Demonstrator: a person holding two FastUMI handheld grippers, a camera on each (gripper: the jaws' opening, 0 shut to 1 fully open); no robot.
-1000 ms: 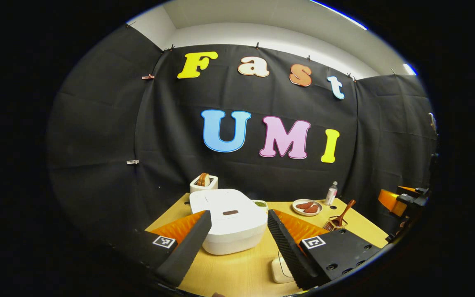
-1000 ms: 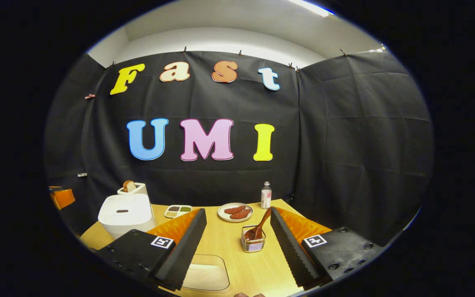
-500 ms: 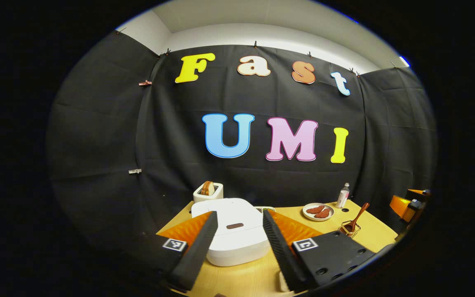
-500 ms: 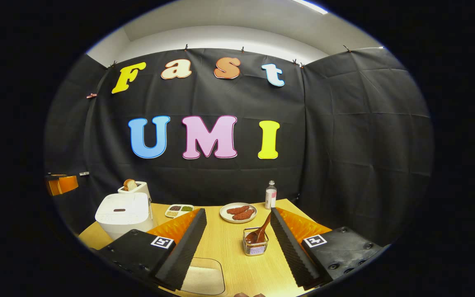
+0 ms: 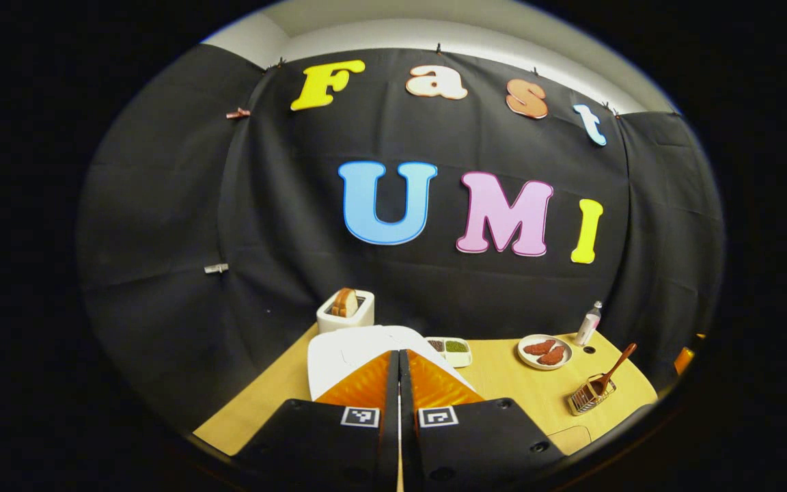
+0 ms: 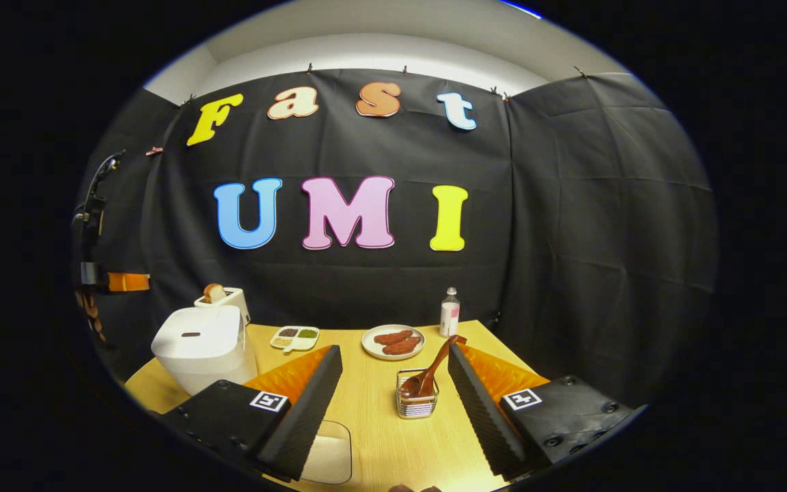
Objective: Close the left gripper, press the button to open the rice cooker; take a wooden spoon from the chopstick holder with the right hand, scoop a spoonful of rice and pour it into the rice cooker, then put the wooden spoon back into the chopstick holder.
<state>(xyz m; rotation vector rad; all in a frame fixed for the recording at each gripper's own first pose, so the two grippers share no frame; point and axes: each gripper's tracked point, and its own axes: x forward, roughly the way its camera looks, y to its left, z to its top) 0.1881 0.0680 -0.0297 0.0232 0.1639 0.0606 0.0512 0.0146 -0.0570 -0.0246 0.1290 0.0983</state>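
Note:
The white rice cooker [image 5: 339, 355] [image 6: 199, 345] stands closed at the table's left. My left gripper [image 5: 399, 372] is shut with nothing between its fingers, held above the cooker's lid; the lid button is hidden behind the fingers in the left gripper view. It shows as a dark oval button [image 6: 190, 335] in the right gripper view. A wooden spoon [image 6: 429, 372] [image 5: 609, 377] leans in the wire chopstick holder [image 6: 415, 404] [image 5: 590, 395]. My right gripper [image 6: 393, 393] is open, above the table in front of the holder. A shallow rice dish [image 6: 328, 459] lies near the front edge.
A toaster [image 5: 345, 311] with bread stands behind the cooker. A divided dish of grains [image 6: 294, 336], a plate of sausages [image 6: 393, 342] and a small bottle [image 6: 449, 313] sit at the back of the wooden table [image 6: 373, 417]. The left gripper's body [image 6: 110, 281] shows far left.
My left gripper has gone from wide open to shut and moved in over the cooker lid. The right gripper stayed open and shifted slightly.

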